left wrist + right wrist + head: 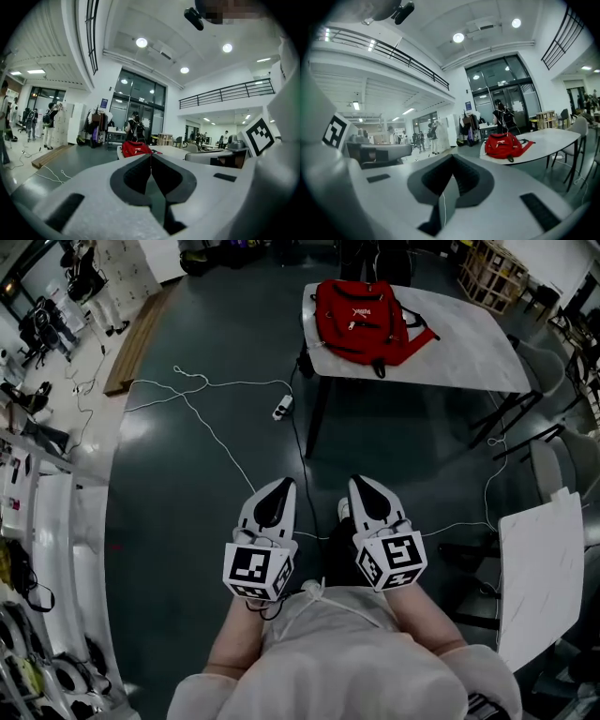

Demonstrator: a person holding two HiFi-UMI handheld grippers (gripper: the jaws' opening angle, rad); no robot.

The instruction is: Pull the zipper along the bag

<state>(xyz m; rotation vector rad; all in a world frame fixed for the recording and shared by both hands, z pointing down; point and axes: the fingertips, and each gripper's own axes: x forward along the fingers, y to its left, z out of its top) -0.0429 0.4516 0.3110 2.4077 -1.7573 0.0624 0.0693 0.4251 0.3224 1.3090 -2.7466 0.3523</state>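
A red backpack [367, 321] lies on the white table [469, 343] far ahead of me, across open floor. It also shows small in the left gripper view as the red backpack [136, 149], and in the right gripper view as the red backpack [505, 145] on the table [543, 143]. My left gripper [279, 486] and right gripper [361, 484] are held side by side close to my body, well short of the table. Both have their jaws together with nothing between them.
White cables [202, 399] and a power strip [282, 407] lie on the dark floor between me and the table. A white board [542, 568] stands at my right. Chairs [553, 362] sit beside the table. People stand far off near the glass doors [136, 126].
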